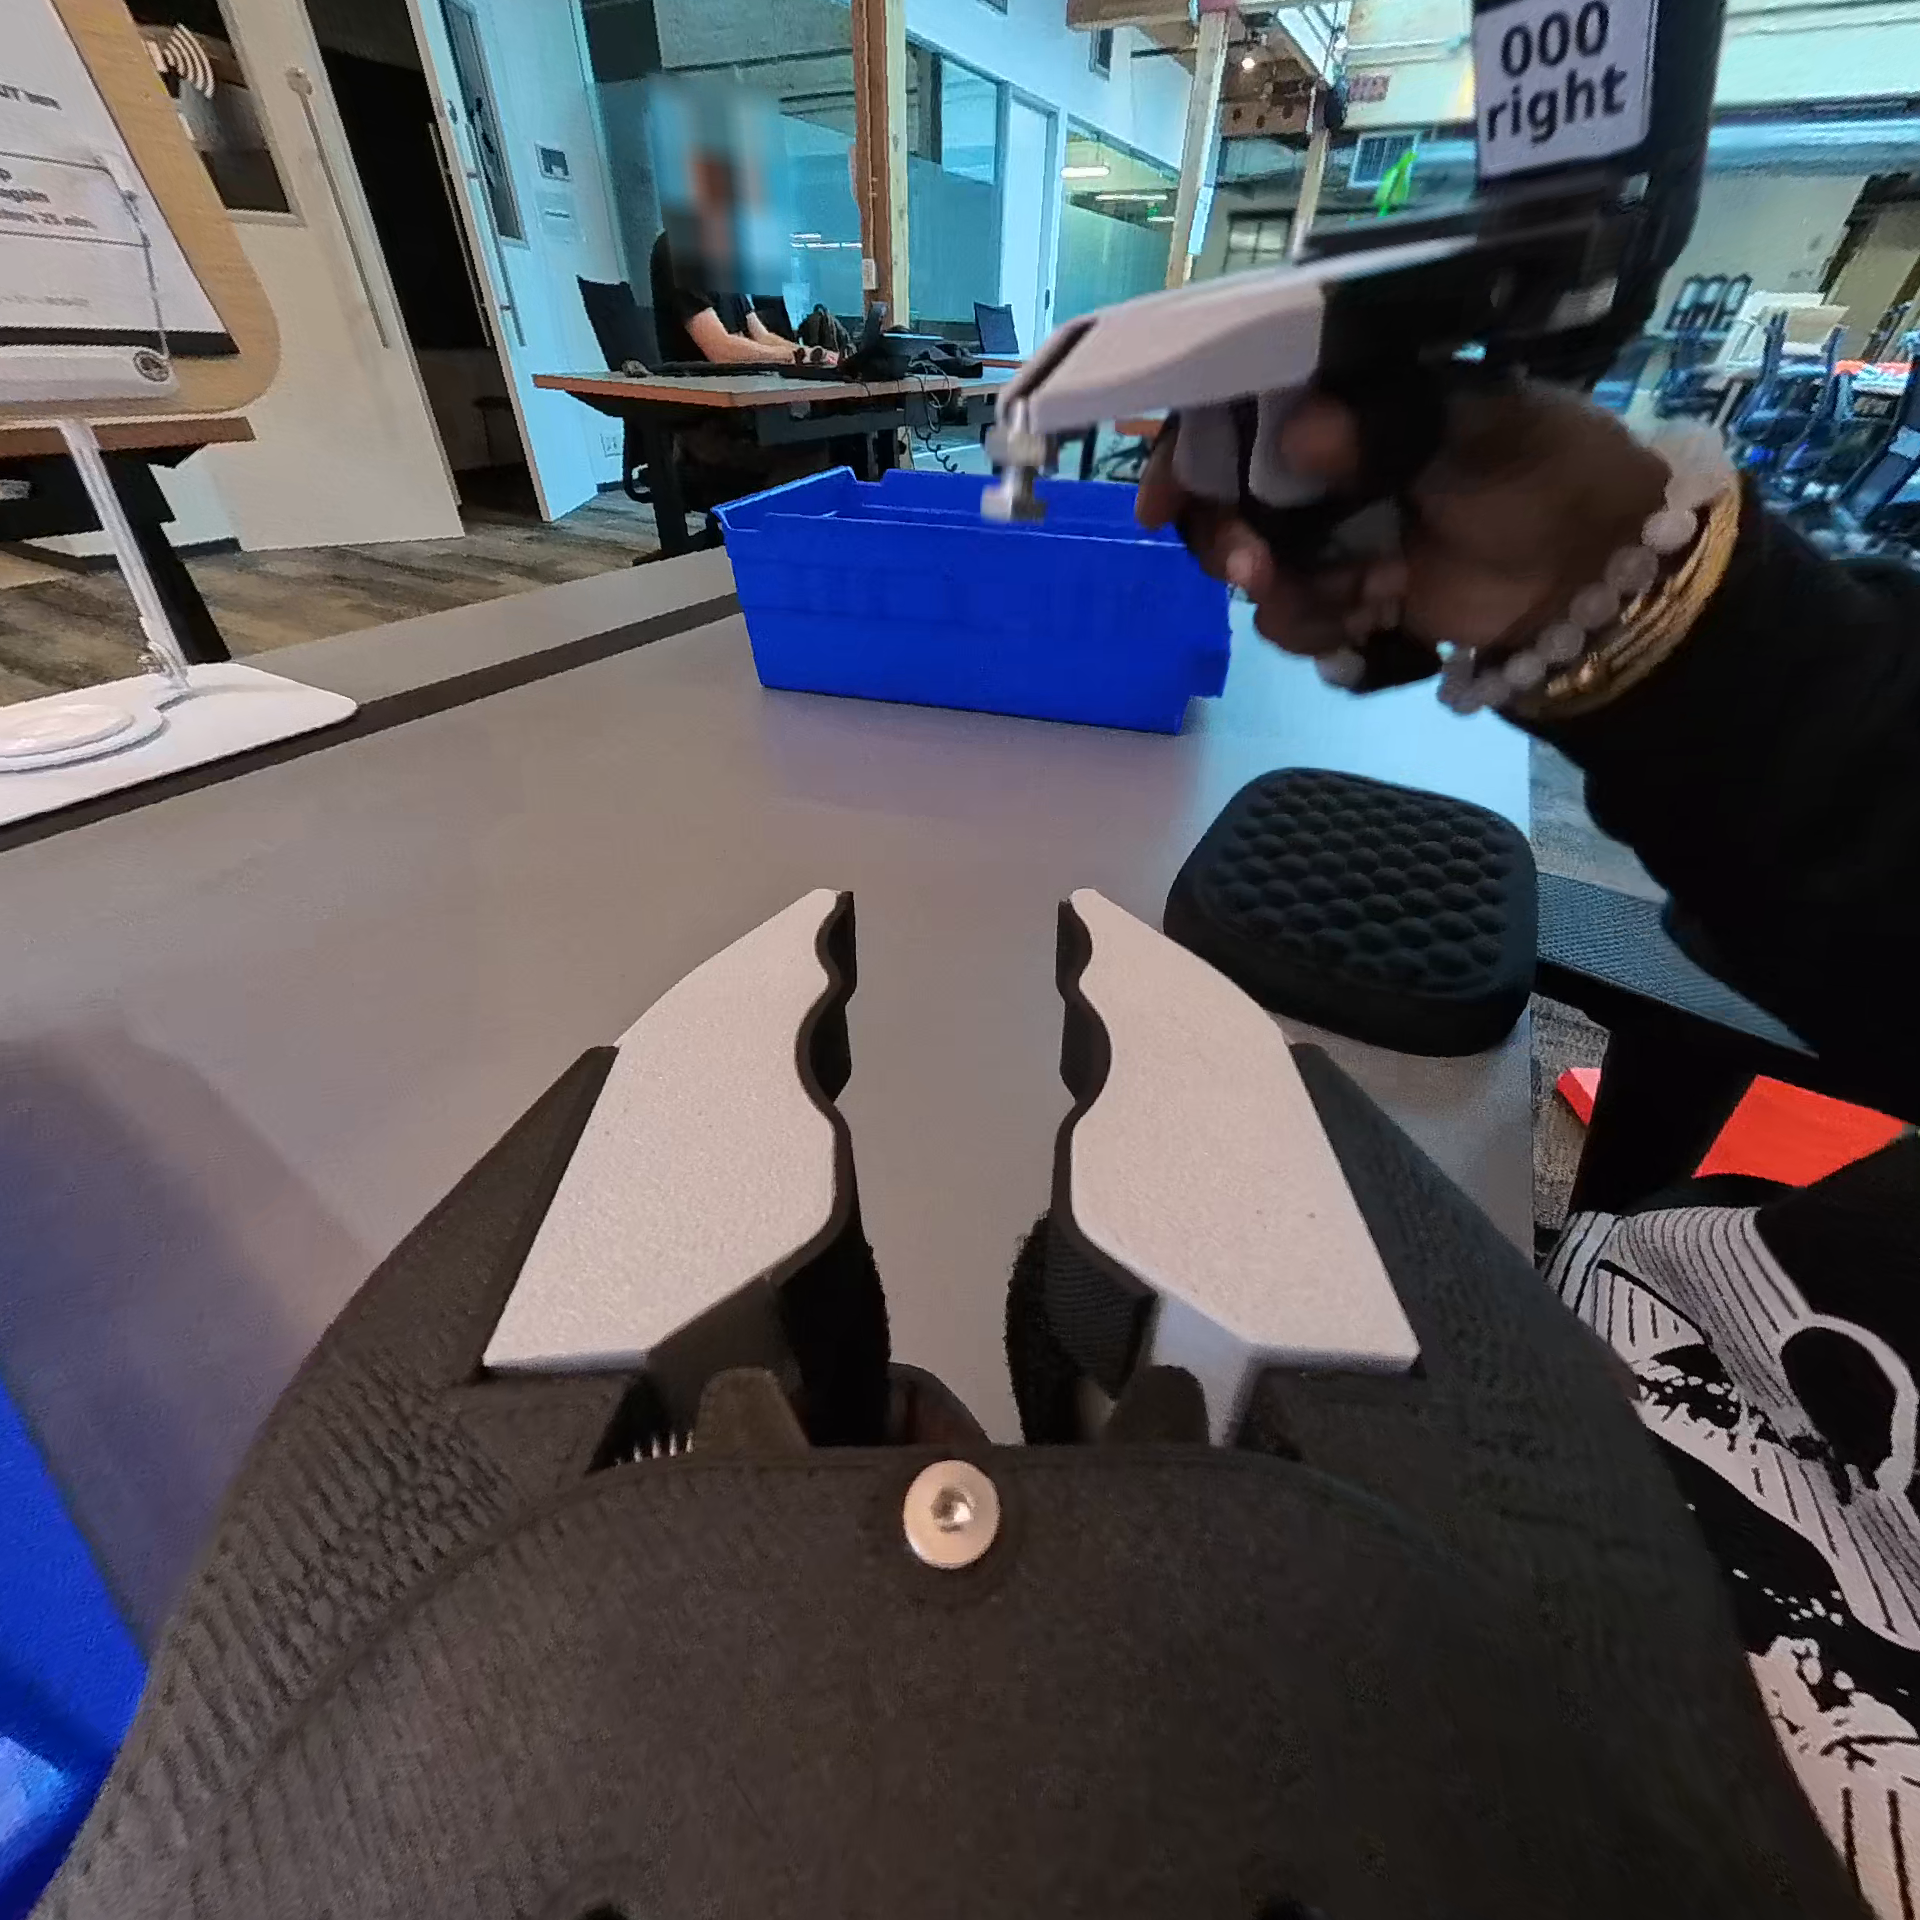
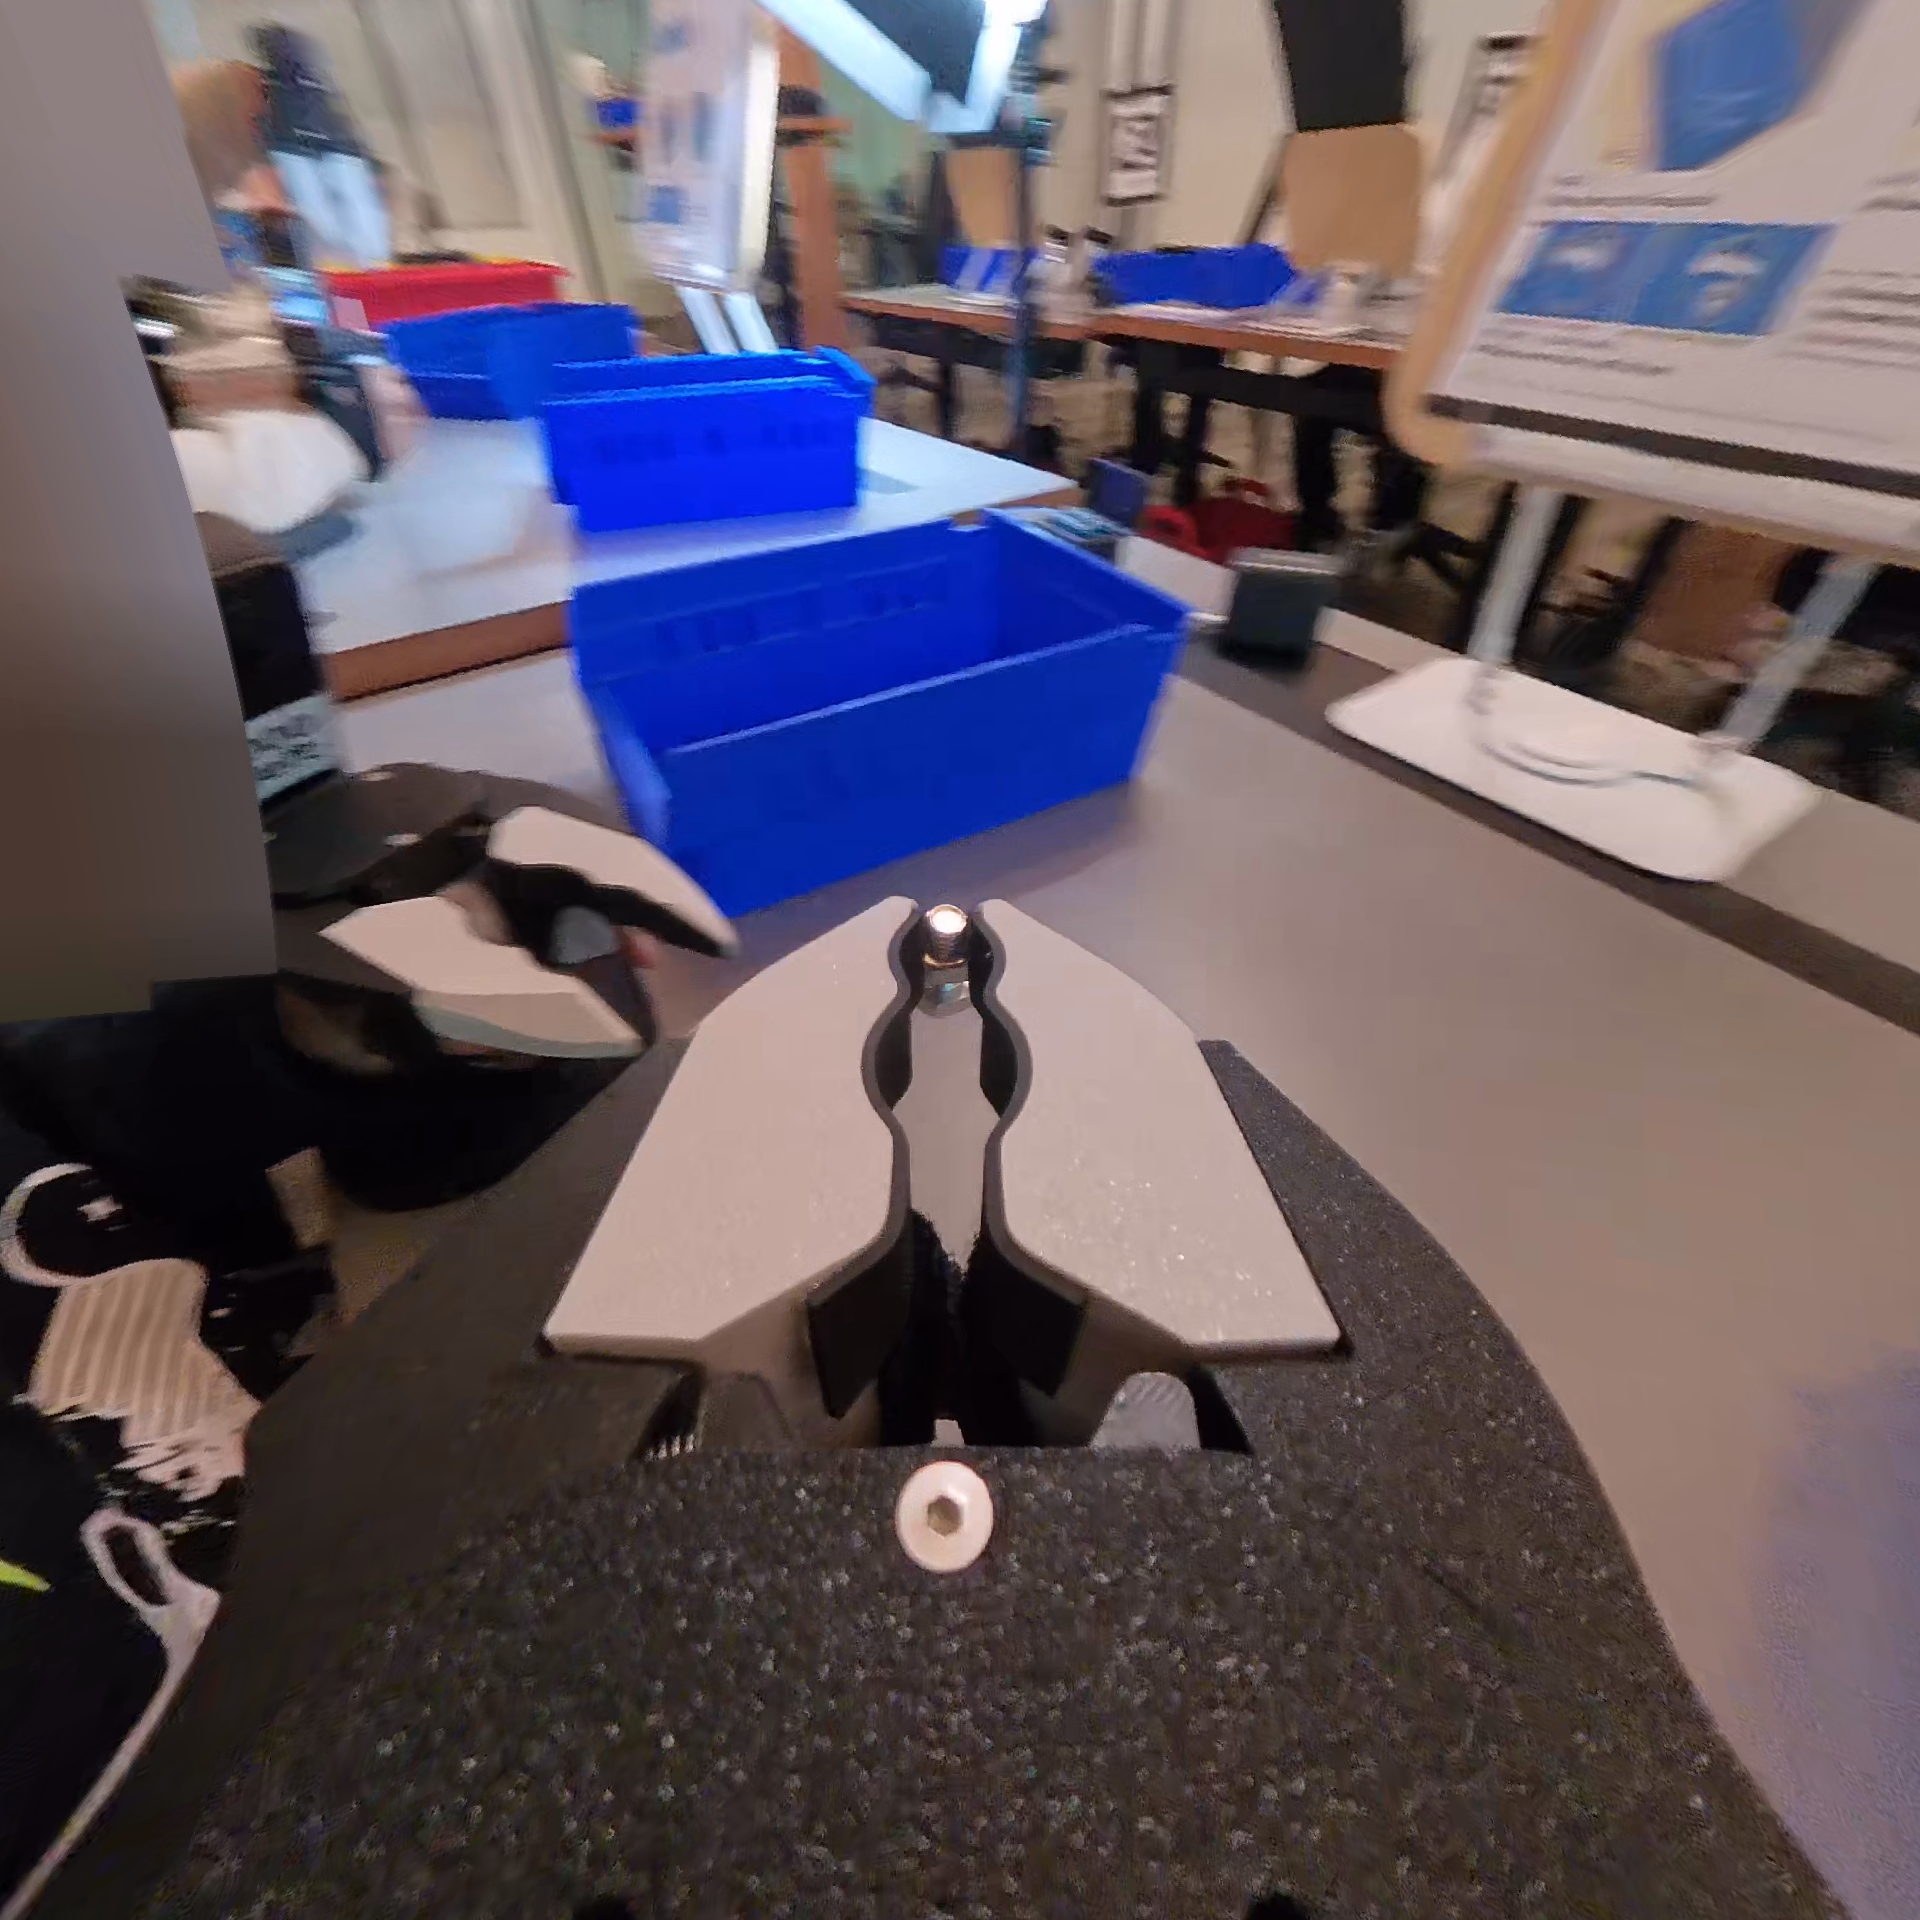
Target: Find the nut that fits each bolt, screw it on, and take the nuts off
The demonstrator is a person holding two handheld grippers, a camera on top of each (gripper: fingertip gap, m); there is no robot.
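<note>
My right gripper point(image 2: 943, 940) is shut on a small silver bolt point(image 2: 943, 935) with a nut point(image 2: 941, 995) on its shank, held upright between the fingertips above the grey table point(image 2: 1403, 1039). In the left wrist view the right gripper point(image 1: 1023, 457) hangs high at the upper right, over the blue bin point(image 1: 977, 613), with the bolt point(image 1: 1013, 488) blurred at its tips. My left gripper point(image 1: 956, 925) is open and empty, low over the table point(image 1: 520, 883). It also shows at the left of the right wrist view point(image 2: 665, 987), open.
The blue bin point(image 2: 883, 696) stands ahead on the table, its inside not visible. More blue bins point(image 2: 707, 436) sit on a farther table. A white sign stand point(image 2: 1579, 769) is at the right edge. A black chair armrest point(image 1: 1361, 904) is beside the table. A person sits at a far desk. Left tips to right tips: about 12 cm.
</note>
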